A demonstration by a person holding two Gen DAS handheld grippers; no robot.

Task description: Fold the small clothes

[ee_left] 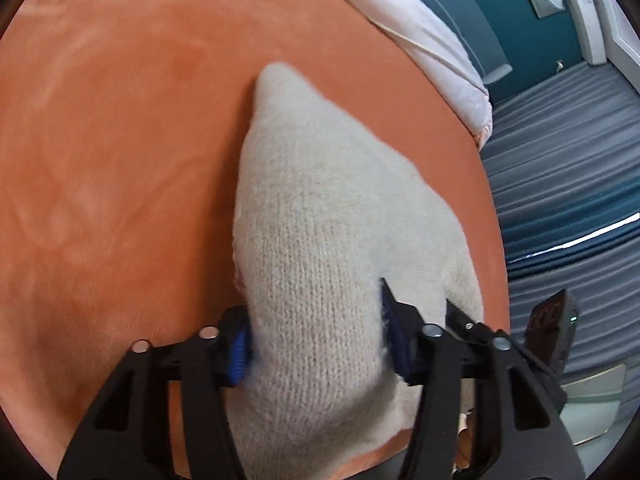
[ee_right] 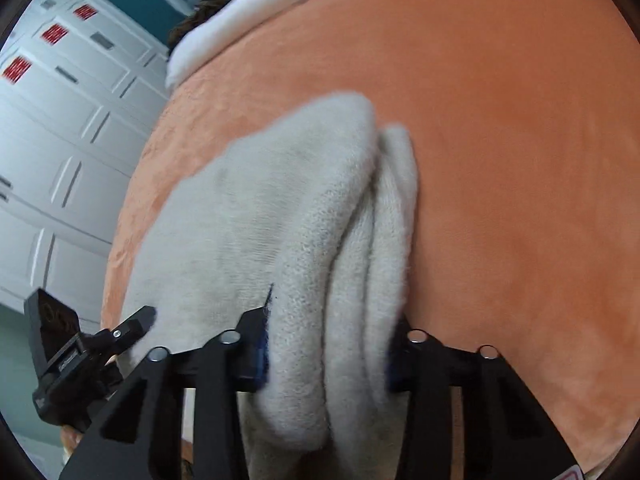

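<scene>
A cream knitted garment (ee_left: 320, 216) lies bunched on an orange plush blanket (ee_left: 120, 140), and both grippers have hold of its near edge. In the left wrist view the left gripper (ee_left: 316, 344) has its jaws pinching a thick roll of the knit between blue pads (ee_left: 239, 354); the fabric fills the gap completely and tapers away to a rounded point further up the blanket. This view also shows the right gripper (ee_left: 480, 330) just beside the left one, on the garment's right side, with a dark block-shaped part behind it.

The right wrist view shows what the first does not: the garment (ee_right: 280, 208) is gathered in several soft lengthwise folds, stacked side by side. The right gripper (ee_right: 326, 354) has its jaws clamped on those folds, with the knit bulging above and below the grip. The left gripper (ee_right: 132, 324) appears at the lower left, its black tip touching the cloth's edge.

Surroundings differ too. The left view takes in a pale pink quilt (ee_left: 432, 40) at the blanket's far edge, a grey-blue striped carpet (ee_left: 568, 152) and a teal wall (ee_left: 516, 20). The right view shows white panelled wardrobe doors (ee_right: 68, 120) carrying red labels (ee_right: 17, 69), and a white cover (ee_right: 224, 32) heaped at the blanket's far end
</scene>
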